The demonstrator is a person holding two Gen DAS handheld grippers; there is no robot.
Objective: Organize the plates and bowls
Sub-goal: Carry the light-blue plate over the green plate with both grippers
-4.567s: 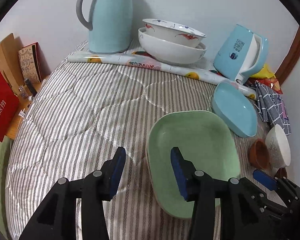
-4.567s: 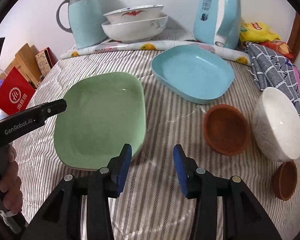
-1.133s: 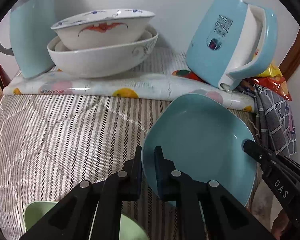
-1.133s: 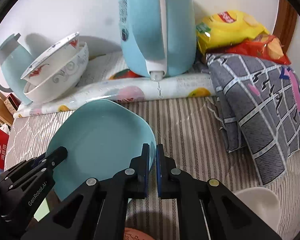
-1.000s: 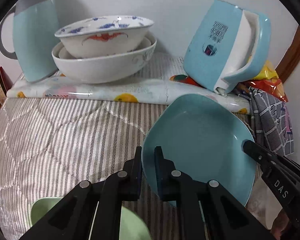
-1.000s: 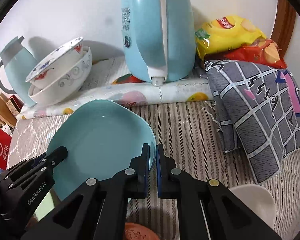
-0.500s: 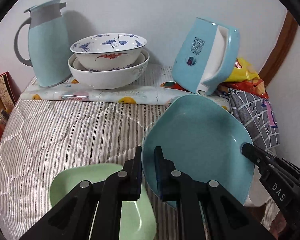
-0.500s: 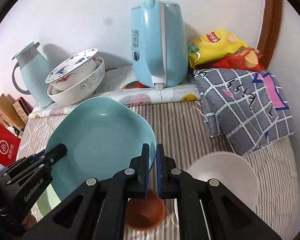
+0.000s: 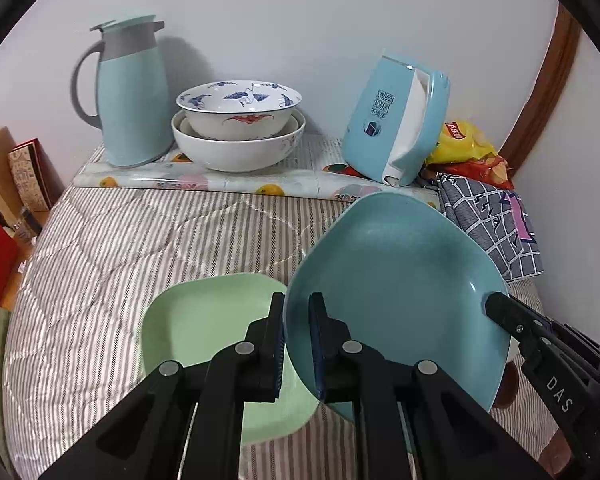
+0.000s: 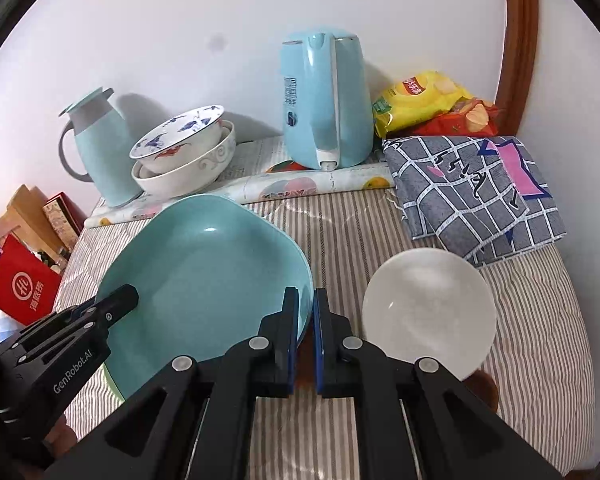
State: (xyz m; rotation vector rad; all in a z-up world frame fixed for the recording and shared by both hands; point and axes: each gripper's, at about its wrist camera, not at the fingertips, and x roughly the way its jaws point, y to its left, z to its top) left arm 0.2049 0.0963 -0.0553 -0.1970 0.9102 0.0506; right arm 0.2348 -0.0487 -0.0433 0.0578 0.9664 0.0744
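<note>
Both grippers hold one blue plate (image 9: 396, 280) in the air, tilted. My left gripper (image 9: 296, 304) is shut on its left rim. My right gripper (image 10: 306, 300) is shut on its right rim; the plate (image 10: 204, 280) fills the left of the right wrist view. A green plate (image 9: 204, 332) lies on the striped cloth below and left of the blue one. A white bowl (image 10: 428, 312) sits right of the right gripper. A brown bowl (image 10: 488, 392) is partly hidden behind it.
Two stacked patterned bowls (image 9: 238, 128), a blue thermos jug (image 9: 132, 96) and a blue kettle (image 9: 396, 120) stand at the back by the wall. A checked cloth (image 10: 472, 188) and snack bags (image 10: 424, 100) lie back right. Red boxes (image 10: 20, 284) stand off the left edge.
Both grippers have lifted the blue plate and drawn it back toward the green plate. More of the green plate and the white bowl now shows.
</note>
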